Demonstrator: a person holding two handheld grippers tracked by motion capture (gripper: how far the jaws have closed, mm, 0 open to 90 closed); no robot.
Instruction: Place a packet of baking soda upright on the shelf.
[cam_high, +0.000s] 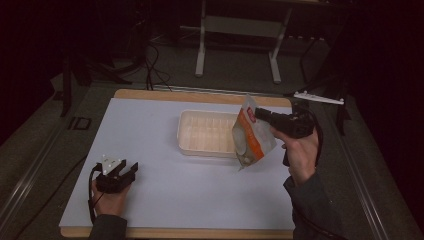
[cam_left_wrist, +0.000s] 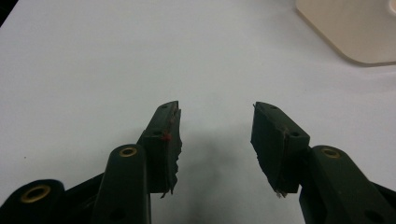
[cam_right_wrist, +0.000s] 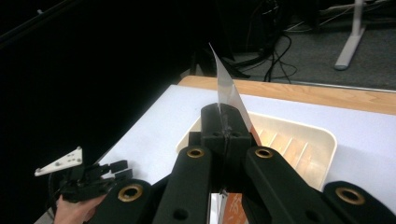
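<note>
Fingers (cam_left_wrist: 163, 144) of the left gripper (cam_left_wrist: 215, 140) spread apart, nothing between them, low over the white mat (cam_high: 165, 195) near its front left. Right gripper (cam_right_wrist: 226, 126) clenched on the top edge of a white and orange pouch (cam_high: 252, 135), which hangs tilted above the right end of the cream tray (cam_high: 200, 132) (contents of the pouch unclear). Tray sits mid-mat.
</note>
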